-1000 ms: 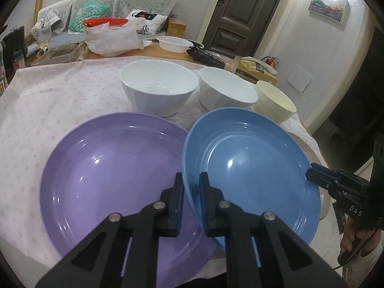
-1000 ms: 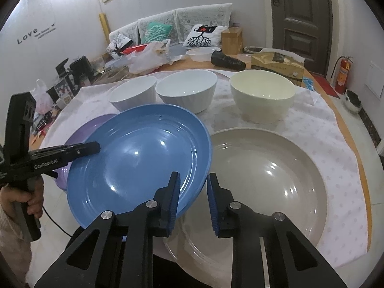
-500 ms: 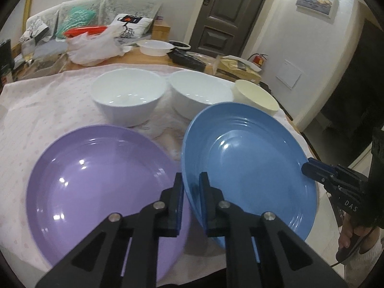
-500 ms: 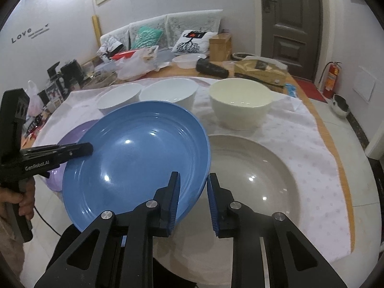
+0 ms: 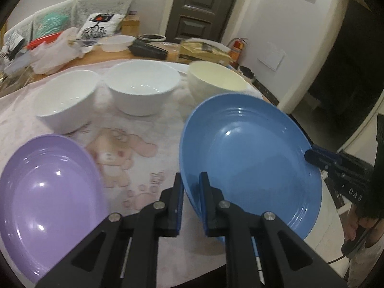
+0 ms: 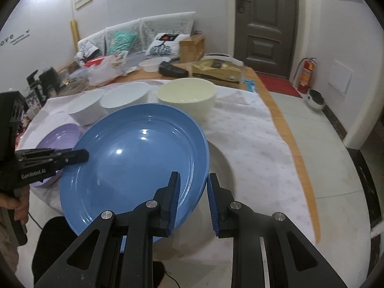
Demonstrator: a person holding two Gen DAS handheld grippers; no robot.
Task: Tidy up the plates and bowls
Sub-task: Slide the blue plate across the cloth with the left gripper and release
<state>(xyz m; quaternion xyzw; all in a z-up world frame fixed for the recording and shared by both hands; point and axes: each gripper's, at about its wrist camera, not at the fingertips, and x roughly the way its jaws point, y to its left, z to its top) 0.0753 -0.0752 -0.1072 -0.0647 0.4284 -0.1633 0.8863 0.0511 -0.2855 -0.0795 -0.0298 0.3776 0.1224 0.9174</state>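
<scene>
Nearest the left wrist camera, the left gripper (image 5: 191, 187) is clamping the near rim of the blue plate (image 5: 252, 156), one finger inside the rim and one outside, jaws drawn narrow on it. At about three o'clock on that plate the right gripper (image 6: 192, 192) is pinching the opposite rim in the same way, so the plate is hanging between the two tools, tilted, above the tablecloth (image 5: 134, 148).

In the left view the purple plate (image 5: 48, 192) is lying at eight o'clock, well apart from the blue one, with a cartoon print on the cloth showing between them. In the right view the beige plate (image 6: 230, 168) is sitting just under and beside the blue plate's right edge, at about three o'clock, partly hidden by it.

Farther back, three bowls are standing in a row: a white bowl (image 5: 69, 98) at eleven o'clock, a second white bowl (image 5: 144, 88) at twelve, and the cream bowl (image 5: 216, 81) at one o'clock, just behind the blue plate's far rim.

Beyond them, clutter is crowding the bare wooden table end (image 6: 153, 74), with a sofa (image 6: 144, 33) and a dark door (image 6: 264, 24) behind.
</scene>
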